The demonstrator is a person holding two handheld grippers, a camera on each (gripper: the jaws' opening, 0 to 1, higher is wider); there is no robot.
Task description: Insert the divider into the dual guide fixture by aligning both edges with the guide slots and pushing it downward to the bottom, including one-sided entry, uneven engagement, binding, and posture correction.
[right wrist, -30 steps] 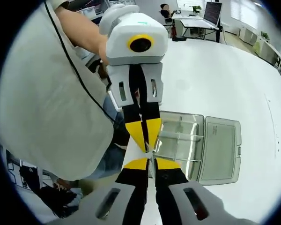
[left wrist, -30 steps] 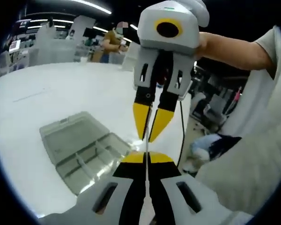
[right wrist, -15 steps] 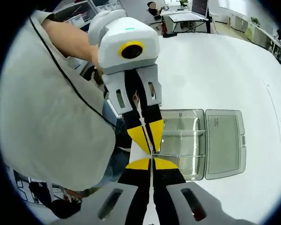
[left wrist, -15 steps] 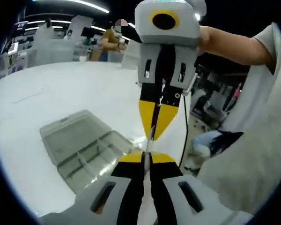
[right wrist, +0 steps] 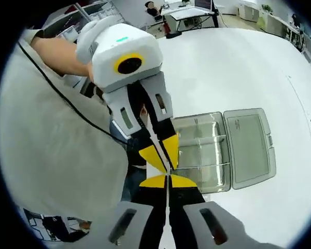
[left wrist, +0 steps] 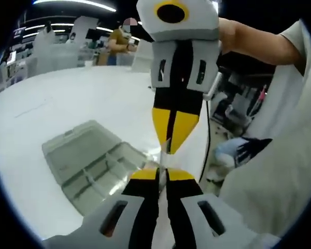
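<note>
A thin clear divider shows edge-on, held in the air between both grippers. In the left gripper view my left gripper is shut on its near end. My right gripper comes down from above, its yellow tips shut on the far end. In the right gripper view my right gripper is shut on the strip and the left gripper meets it tip to tip. The clear fixture box lies open on the white table, below and beyond the grippers, with slotted walls and fitted dividers inside. Its lid lies flat beside it.
The white table stretches left and far. Its near edge runs under the grippers. A person's grey shirt and forearm are close by. Desks and another person stand far behind.
The right gripper's yellow tips, apart a second ago, have shut on the divider and moved closer to the left gripper's tips. Both views have shifted a little.
</note>
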